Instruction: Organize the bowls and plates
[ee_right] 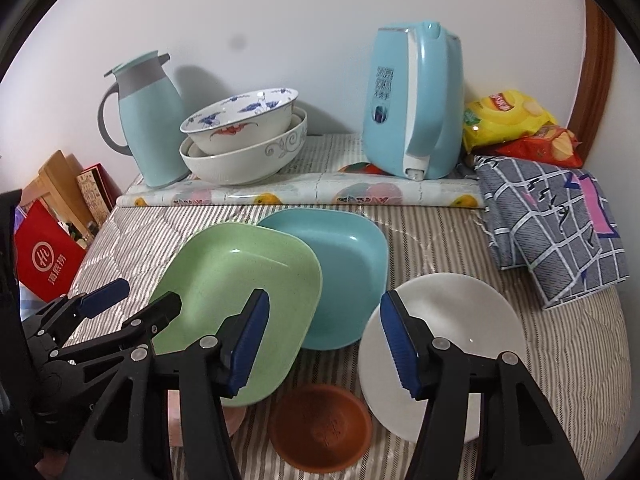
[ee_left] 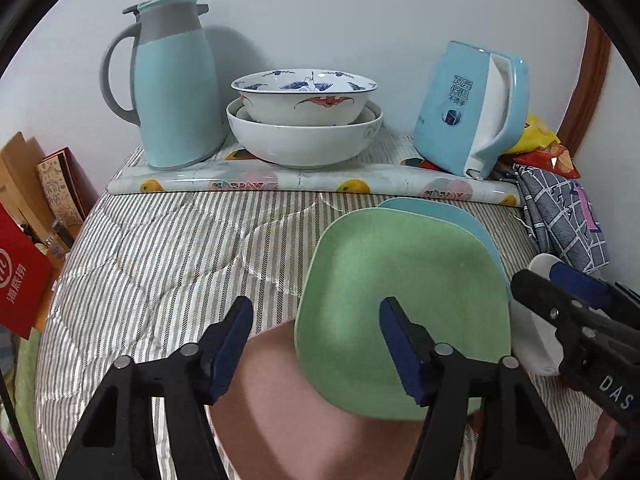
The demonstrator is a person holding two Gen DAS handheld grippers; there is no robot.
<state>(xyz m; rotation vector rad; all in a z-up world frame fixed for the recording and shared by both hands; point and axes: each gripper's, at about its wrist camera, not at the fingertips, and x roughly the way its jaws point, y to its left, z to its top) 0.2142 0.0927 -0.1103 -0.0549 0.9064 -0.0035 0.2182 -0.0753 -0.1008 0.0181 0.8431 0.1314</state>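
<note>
A green square plate leans over a teal square plate and a pink plate on the striped bedding. My left gripper is open; the green plate's left edge lies between its fingers, untouched. In the right wrist view my right gripper is open too, straddling the gap between the green plate and a white round plate. Below it sits a small brown bowl. The teal plate lies behind. Two stacked bowls stand at the back.
A teal thermos jug and a blue kettle flank the stacked bowls on a rolled patterned sheet. Snack bags and a folded checked cloth lie right. A red box stands left of the bed.
</note>
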